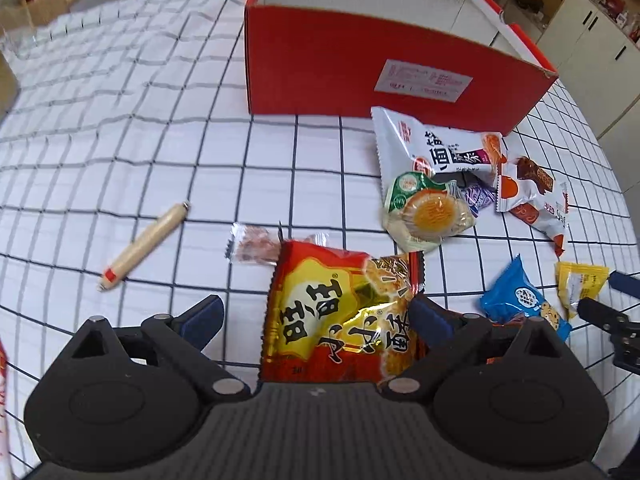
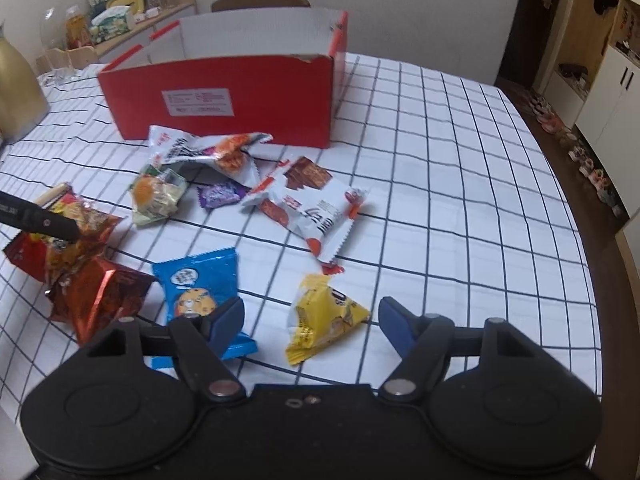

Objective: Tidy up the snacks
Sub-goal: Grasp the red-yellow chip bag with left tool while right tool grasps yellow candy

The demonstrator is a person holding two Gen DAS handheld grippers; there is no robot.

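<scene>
The left hand-held gripper [image 1: 316, 316] stands wide around the red-and-gold snack packet [image 1: 340, 312], while the right hand-held gripper [image 2: 312, 318], also wide, frames the yellow packet [image 2: 324, 316] on the desk [image 2: 460, 184].

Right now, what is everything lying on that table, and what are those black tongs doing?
Box: one, red outside, white inside, open-topped, at the back of the checked tablecloth.
Red-and-gold packet: one, between the left tongs' fingers.
Sausage stick: one, beige, alone to the left.
Clear pink-filled wrapper: one, just behind the red-and-gold packet.
White noodle-snack bag: one, in front of the box.
Green-and-yellow pastry pack: one, mid-pile.
Purple sachet: one, beside the pastry.
White-and-orange packet: one, right of the pile.
Blue cookie packet: one, near front.
Yellow packet: one, between the right tongs' fingers.
Left tongs: black, blue-tipped, open.
Right tongs: same, open.
</scene>
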